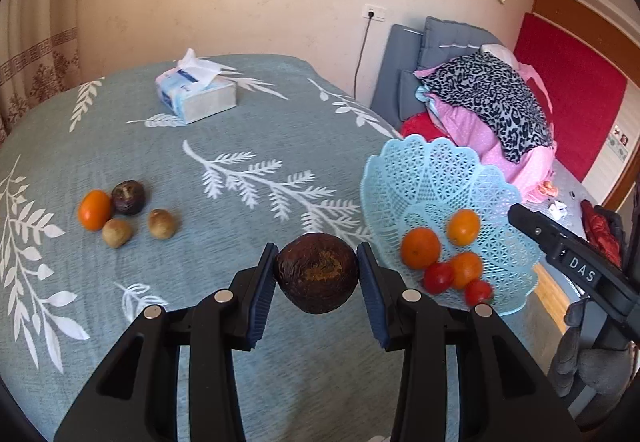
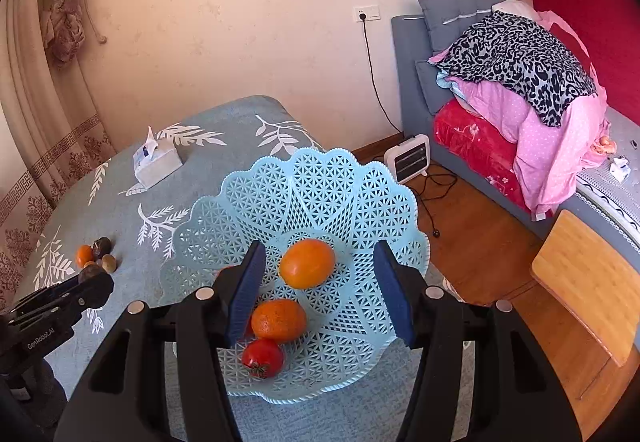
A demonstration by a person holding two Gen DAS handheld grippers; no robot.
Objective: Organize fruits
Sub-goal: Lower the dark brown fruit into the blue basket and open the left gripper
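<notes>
My matt black plastic tongs (image 1: 317, 270) pinch a rough, wrinkled brown fruit (image 1: 317, 273); the perforated plastic basket (image 1: 436, 178) sits on woven cloth (image 1: 240, 146).

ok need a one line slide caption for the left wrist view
Left gripper holds a dark brown fruit beside the blue basket of oranges and tomatoes.

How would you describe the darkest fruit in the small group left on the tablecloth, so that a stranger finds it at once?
Start at the blue-green tablecloth with white leaf prints and go to its left side, far from the light blue basket. Four fruits lie there close together. The dark purple-brown wrinkled fruit is at the back, beside the orange and behind two small tan-green fruits.
</notes>
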